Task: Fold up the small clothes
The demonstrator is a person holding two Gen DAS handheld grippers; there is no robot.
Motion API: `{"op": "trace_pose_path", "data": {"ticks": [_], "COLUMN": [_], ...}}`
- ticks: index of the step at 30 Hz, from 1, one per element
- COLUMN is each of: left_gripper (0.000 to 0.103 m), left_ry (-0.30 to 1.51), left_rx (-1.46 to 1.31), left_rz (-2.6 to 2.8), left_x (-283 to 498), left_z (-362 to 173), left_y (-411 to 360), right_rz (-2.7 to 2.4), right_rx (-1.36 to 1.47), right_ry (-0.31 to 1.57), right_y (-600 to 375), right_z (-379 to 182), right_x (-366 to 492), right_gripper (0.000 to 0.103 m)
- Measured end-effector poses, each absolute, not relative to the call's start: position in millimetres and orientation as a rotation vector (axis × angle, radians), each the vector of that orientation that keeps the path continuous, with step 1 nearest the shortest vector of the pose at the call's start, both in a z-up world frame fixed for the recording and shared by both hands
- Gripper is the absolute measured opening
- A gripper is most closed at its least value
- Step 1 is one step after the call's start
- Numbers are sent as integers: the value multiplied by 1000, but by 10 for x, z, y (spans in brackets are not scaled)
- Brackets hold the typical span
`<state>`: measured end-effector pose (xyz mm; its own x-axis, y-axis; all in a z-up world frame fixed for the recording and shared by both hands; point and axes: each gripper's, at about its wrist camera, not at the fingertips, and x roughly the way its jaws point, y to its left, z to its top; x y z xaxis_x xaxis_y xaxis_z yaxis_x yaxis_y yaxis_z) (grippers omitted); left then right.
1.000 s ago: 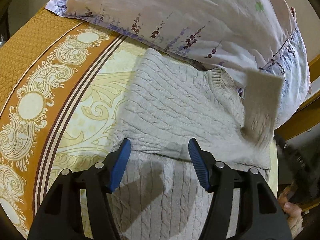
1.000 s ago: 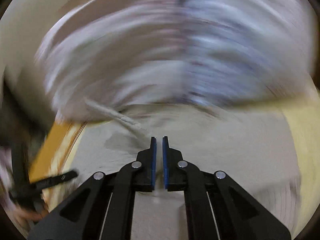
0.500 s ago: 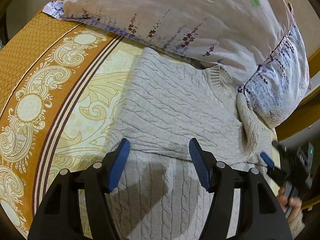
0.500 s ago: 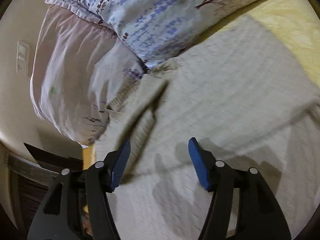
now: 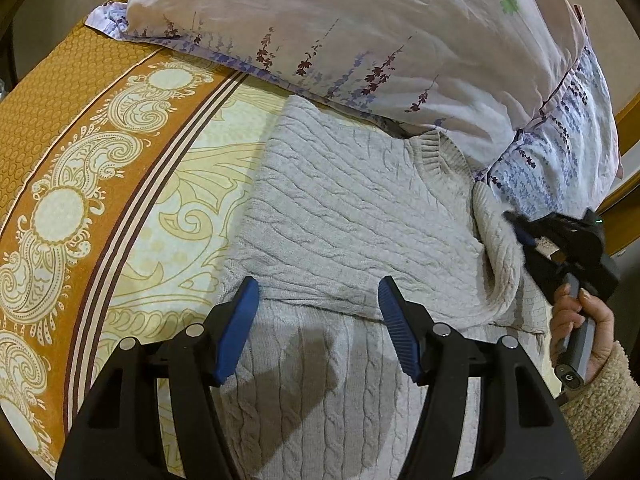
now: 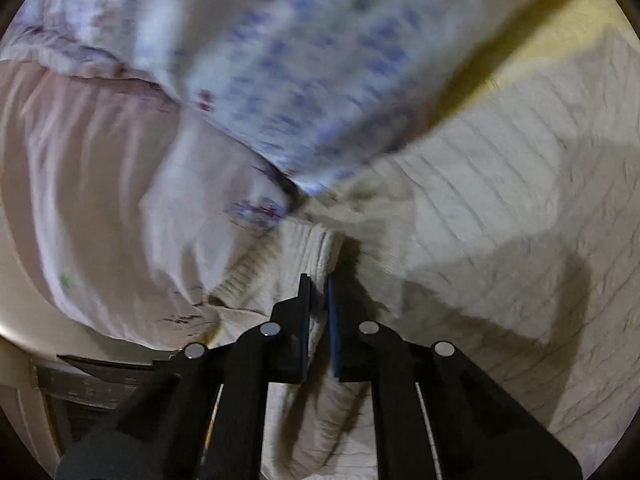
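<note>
I am part-way through folding the cream cable-knit sweater (image 5: 352, 216), which lies on the bed (image 5: 60, 152) in the middle of the left wrist view, its collar up against the floral pillows (image 5: 360, 40) at the top of the frame. The bottom part is already turned up over the body, so I judge the sleeve fold on the right side to be the step in hand.

My right gripper (image 6: 318, 284) has just been closing: its fingers stand almost together, and a ridge of the knit at the sleeve (image 5: 496, 248) seems pinched between them, though the blur in the right wrist view leaves the grip not quite certain. In the left wrist view it reaches in from the right edge, tilted down at the cloth, with my right hand (image 5: 580, 328) wrapped round its handle.

My left gripper (image 5: 318, 300) hangs over the folded edge at lower centre, pointing steeply down, fingers roughly half open and holding nothing.

Next I would need to lift the pinched sleeve and carry it leftwards across the body, keeping hold so the loose knit does not slip, and lay it flat.
</note>
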<state>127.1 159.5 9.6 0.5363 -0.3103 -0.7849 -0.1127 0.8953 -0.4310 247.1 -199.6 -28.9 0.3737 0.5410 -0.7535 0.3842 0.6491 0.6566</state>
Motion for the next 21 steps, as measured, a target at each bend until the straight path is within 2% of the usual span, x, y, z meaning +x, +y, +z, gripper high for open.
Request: {"op": "trace_pose_path", "data": {"ticks": [6, 8, 10, 14, 17, 18, 20, 21], "left_gripper": [63, 63, 63, 63, 64, 64, 64, 65], "left_ry": [1011, 1009, 1009, 1014, 1010, 1008, 1006, 1005], "left_rx": [-454, -464, -461, -453, -460, -462, -463, -463], "left_rz": [-117, -117, -118, -126, -130, -131, -130, -131], "left_x": [1282, 1277, 1276, 1279, 1269, 1266, 1262, 1260], "left_z": [99, 96, 96, 96, 93, 92, 91, 92], "left_y": [1575, 1585, 1583, 1589, 1600, 1601, 1603, 1602], "right_rz": [144, 71, -6, -41, -6, 2, -7, -19], "right_rx": [856, 838, 820, 955, 969, 987, 1026, 1027], "right_ry": [942, 971, 1089, 1166, 1158, 1153, 1139, 1145], "right_y": [-2342, -2485, -2586, -2749, -2762, -2770, -2818, -2819], "right_z": [416, 355, 63, -277, -221, -213, -205, -224], "right_x": [2135, 1874, 1665, 1368, 1334, 1333, 1340, 1367], "right_gripper": [7, 7, 7, 8, 17, 27, 38, 38]}}
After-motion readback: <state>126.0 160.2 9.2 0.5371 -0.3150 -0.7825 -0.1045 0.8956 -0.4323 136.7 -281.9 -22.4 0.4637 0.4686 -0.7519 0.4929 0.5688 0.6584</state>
